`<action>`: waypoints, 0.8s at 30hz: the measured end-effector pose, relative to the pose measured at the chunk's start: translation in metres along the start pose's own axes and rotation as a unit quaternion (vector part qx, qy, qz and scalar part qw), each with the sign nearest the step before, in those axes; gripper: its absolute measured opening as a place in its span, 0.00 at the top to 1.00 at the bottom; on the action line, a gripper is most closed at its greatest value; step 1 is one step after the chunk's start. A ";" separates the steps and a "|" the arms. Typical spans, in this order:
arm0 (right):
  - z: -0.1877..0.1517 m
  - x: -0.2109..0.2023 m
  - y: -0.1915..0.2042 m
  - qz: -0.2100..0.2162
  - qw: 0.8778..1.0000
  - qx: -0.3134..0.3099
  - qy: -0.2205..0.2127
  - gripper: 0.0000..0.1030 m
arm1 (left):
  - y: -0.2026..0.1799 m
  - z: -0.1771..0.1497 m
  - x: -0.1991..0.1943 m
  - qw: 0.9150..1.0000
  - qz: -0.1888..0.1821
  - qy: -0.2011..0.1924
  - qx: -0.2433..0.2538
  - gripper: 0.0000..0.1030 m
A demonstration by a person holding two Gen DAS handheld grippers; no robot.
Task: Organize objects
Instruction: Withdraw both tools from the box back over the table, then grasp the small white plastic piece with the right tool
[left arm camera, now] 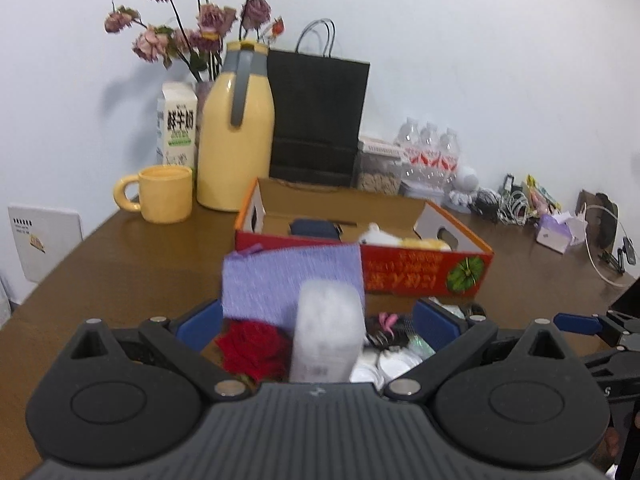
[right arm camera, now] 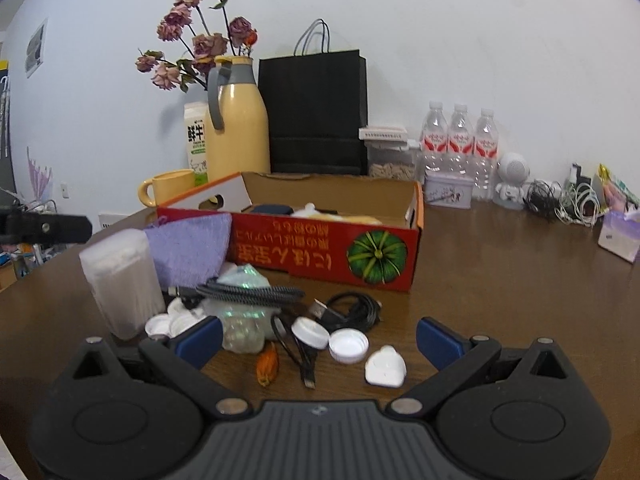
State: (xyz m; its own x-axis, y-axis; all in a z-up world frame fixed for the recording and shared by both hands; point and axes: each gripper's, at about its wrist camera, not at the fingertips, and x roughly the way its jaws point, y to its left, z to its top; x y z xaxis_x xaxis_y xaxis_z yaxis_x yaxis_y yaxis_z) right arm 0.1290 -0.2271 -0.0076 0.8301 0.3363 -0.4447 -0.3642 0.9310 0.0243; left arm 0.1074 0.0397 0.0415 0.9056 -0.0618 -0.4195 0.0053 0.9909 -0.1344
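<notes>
Left gripper point(left arm camera: 318, 322) wide open around the translucent white container point(left arm camera: 326, 332); red cardboard box point(left arm camera: 424, 272) directly beyond.

The left gripper's blue pads stand far apart and grip nothing; the upright container sits between them, slightly left of centre and touching neither pad, its long axis vertical. A red fabric rose point(left arm camera: 254, 346) lies just left of the container, and a purple cloth point(left arm camera: 280, 276) stands behind it against the box's front wall. The right gripper point(right arm camera: 318, 338) is equally wide open and empty, above the loose pile in front of the box: white bottle caps point(right arm camera: 348, 345), a white earbud case point(right arm camera: 385, 367), black cables point(right arm camera: 256, 293). Seen from the right gripper, the container point(right arm camera: 122, 280) lies well to the left of the pile, so the left gripper is judged nearer. Judged next move: close on the container and carry it forward into the box.
</notes>
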 end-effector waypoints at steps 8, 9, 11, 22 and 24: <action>-0.010 0.008 -0.011 -0.022 0.999 0.000 0.024 0.00 | -0.004 -0.012 0.008 1.000 0.007 0.021 0.001 0.00; -0.011 0.010 -0.012 -0.026 0.999 -0.002 0.028 0.02 | -0.004 -0.013 0.008 1.000 0.008 0.023 0.001 0.00; -0.012 0.014 -0.016 -0.034 0.999 -0.004 0.035 0.10 | -0.004 -0.015 0.009 1.000 0.010 0.026 -0.001 0.00; -0.006 0.045 -0.032 -0.041 0.995 -0.004 0.089 0.67 | -0.003 -0.019 0.012 0.999 0.019 0.035 -0.008 0.00; -0.006 0.044 -0.032 -0.035 0.996 -0.003 0.086 0.75 | -0.004 -0.020 0.014 0.999 0.021 0.037 -0.007 0.00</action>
State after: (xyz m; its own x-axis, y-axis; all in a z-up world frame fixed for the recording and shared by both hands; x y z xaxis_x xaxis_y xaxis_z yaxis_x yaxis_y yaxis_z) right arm 0.1749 -0.2433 -0.0335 0.7692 0.2399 -0.5922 -0.3106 0.9504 -0.0185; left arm 0.1113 0.0327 0.0186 0.8709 -0.0300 -0.4905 -0.0383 0.9910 -0.1287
